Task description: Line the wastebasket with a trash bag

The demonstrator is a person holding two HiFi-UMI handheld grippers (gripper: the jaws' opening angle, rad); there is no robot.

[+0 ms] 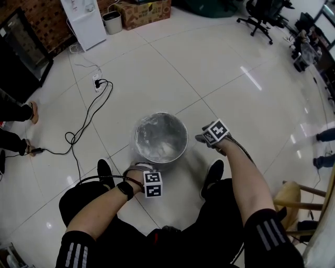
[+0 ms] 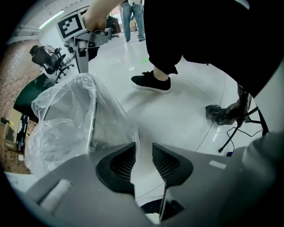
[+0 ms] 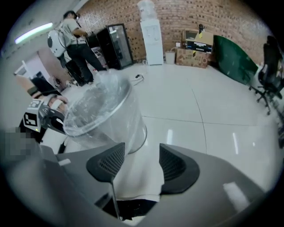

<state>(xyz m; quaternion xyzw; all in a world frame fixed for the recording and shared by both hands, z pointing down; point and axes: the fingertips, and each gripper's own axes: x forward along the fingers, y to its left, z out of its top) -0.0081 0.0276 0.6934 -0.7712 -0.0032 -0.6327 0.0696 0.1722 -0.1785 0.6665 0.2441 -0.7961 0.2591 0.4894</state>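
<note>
The round metal wastebasket (image 1: 159, 137) is silvery grey, and the crinkled plastic trash bag (image 2: 66, 119) in it is clear and colourless with white glints. The tiled floor (image 1: 209, 68) is glossy white with thin grey joints. A thin black cable (image 1: 68, 137) loops toward its left edge.

The left gripper (image 2: 143, 153) and right gripper (image 3: 141, 155) are matt grey with black ribbed pads (image 2: 123, 165). Each bears a white cube (image 1: 153, 184) printed with black square markers.

The person's shoes (image 1: 213, 175) are black, and the sleeves (image 1: 267, 233) are black with white stripes.

At the floor's far edge are a white water dispenser (image 1: 84, 21), a brown cardboard box (image 1: 144, 11) and a red-brown brick wall (image 3: 191, 15).
</note>
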